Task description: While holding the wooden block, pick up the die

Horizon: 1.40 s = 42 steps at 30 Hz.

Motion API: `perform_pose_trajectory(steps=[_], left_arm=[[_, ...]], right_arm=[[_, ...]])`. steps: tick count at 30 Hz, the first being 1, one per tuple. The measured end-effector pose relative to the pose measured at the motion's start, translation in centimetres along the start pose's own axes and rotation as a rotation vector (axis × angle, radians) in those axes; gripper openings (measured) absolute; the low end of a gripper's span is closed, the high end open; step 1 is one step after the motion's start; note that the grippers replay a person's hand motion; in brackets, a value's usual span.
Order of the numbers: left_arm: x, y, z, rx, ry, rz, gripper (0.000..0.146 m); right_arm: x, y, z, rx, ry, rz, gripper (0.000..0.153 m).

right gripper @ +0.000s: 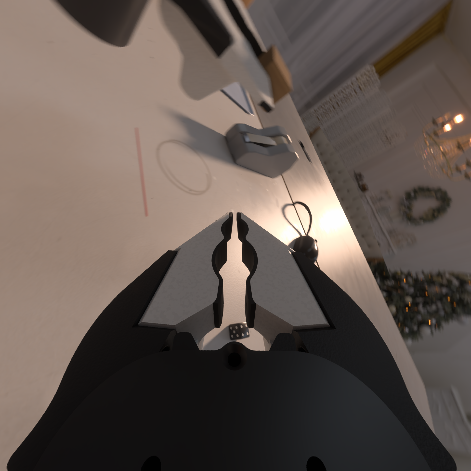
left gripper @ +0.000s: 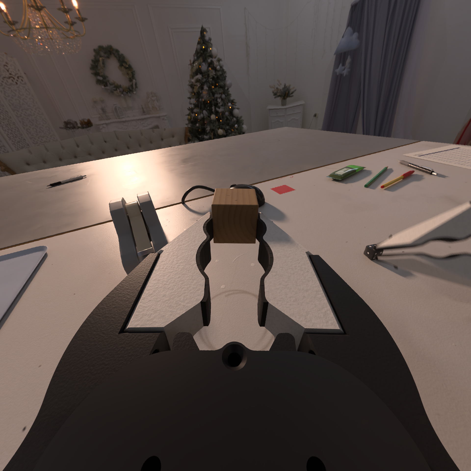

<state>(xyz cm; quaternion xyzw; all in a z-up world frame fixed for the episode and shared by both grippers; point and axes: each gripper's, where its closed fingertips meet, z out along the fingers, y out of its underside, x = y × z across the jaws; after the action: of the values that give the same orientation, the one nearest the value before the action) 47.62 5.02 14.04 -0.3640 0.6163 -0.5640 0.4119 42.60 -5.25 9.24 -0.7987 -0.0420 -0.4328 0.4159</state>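
Observation:
My left gripper (left gripper: pixel 234 219) is shut on the wooden block (left gripper: pixel 234 219), a light brown cube held at the fingertips a little above the white table (left gripper: pixel 344 318). The block also shows, blurred, at the top of the right wrist view (right gripper: pixel 279 74). The die (left gripper: pixel 372 252) is small and dark with white pips; it sits right at the tip of my right gripper (left gripper: pixel 379 249). In the right wrist view my right gripper (right gripper: pixel 234 216) has its tips almost together with nothing between them. The die (right gripper: pixel 238 331) shows through the gap near the finger bases.
A grey tape dispenser (left gripper: pixel 137 224) stands left of the block. A black mouse (left gripper: pixel 258 197) with its cable lies just behind it. A red square (left gripper: pixel 282 189), green packet (left gripper: pixel 346 172), pencil (left gripper: pixel 376 177) and pens (left gripper: pixel 397 179) lie far right. A flat grey slab (left gripper: pixel 17 270) is at the left edge.

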Motion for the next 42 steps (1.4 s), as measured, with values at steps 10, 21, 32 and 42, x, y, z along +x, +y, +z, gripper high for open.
perform_pose_trajectory(steps=[10,21,32,42], left_arm=[[1.5,-0.5,0.1,0.032,0.01,0.098,0.033],[8.5,-2.3,-0.4,0.138,0.179,0.317,0.033],[10.6,-2.5,-0.5,0.164,0.21,0.349,0.033],[9.5,-2.1,-0.3,0.1,0.186,0.312,0.033]], right_arm=[[-5.6,-2.5,-3.3,0.242,-0.292,-0.214,0.034],[3.1,-1.3,-1.9,0.208,-0.112,0.379,0.032],[-0.5,-0.5,-0.4,0.073,-0.191,0.396,0.013],[-0.2,-0.8,-0.7,0.07,-0.121,0.295,0.002]])
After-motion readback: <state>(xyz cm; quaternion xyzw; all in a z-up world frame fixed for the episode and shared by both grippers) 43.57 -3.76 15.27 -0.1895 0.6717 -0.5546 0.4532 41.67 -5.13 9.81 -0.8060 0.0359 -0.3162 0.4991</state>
